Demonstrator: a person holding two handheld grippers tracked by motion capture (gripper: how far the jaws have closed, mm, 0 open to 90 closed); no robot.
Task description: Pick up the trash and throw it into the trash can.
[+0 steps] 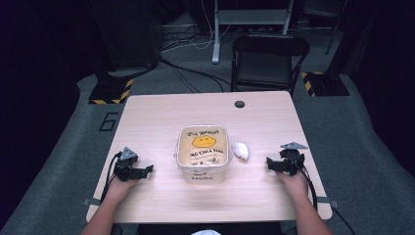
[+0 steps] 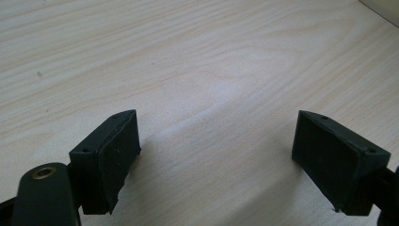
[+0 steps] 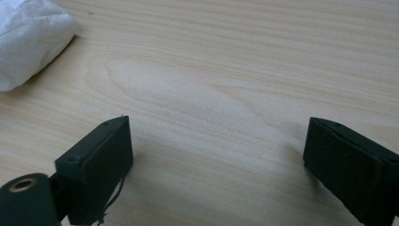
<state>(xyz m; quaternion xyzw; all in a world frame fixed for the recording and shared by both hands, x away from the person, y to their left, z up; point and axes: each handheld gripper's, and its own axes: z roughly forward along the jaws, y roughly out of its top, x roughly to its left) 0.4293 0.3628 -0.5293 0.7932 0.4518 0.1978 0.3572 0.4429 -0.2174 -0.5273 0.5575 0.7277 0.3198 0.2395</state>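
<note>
left gripper [image 2: 216, 155] spread wide, empty | right gripper [image 3: 219, 165] likewise | tub [image 1: 202, 152], perhaps lidded, between | white wad [image 1: 240, 150] beside

A square cream plastic tub with a printed lid [image 1: 202, 153] sits mid-surface [image 1: 147, 122]; a crumpled white wad [image 1: 240, 150] lies just right of it, a black folding chair [image 1: 268, 61] behind.
</note>
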